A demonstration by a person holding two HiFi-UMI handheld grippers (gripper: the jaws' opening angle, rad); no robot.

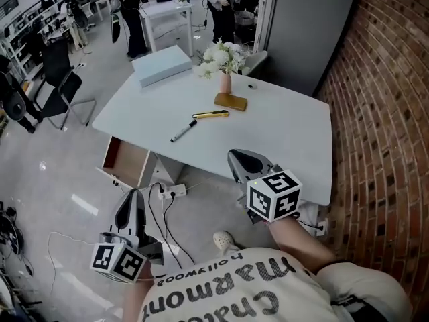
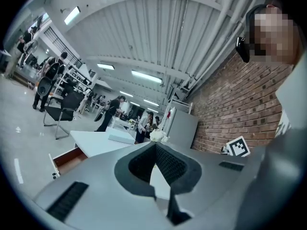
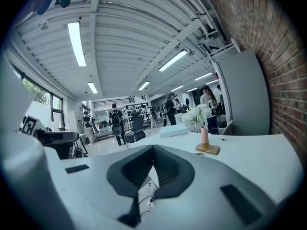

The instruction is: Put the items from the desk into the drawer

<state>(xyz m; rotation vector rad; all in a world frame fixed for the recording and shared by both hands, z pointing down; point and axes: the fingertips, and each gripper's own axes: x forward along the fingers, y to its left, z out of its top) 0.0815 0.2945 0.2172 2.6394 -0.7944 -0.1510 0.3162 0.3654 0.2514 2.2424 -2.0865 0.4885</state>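
On the white desk (image 1: 281, 133) lie a gold pen (image 1: 211, 115), a black-and-white pen (image 1: 183, 131), a brown block (image 1: 230, 101) and a light blue box (image 1: 161, 66). Beside the block stands a pink vase of white flowers (image 1: 224, 64). A wooden drawer (image 1: 127, 161) stands pulled out under the desk's left front side, and nothing shows inside it. My left gripper (image 1: 132, 198) hovers low over the floor in front of the drawer, its jaws together and empty. My right gripper (image 1: 237, 155) hangs at the desk's near edge, shut and empty. The right gripper view shows the vase (image 3: 204, 134) and block (image 3: 207, 148) ahead.
A power strip (image 1: 173, 192) with cables lies on the floor under the desk. A shoe (image 1: 228, 241) is near my feet. A brick wall (image 1: 382, 113) runs along the right. An office chair (image 1: 57, 79) stands at left, and people stand at tables behind.
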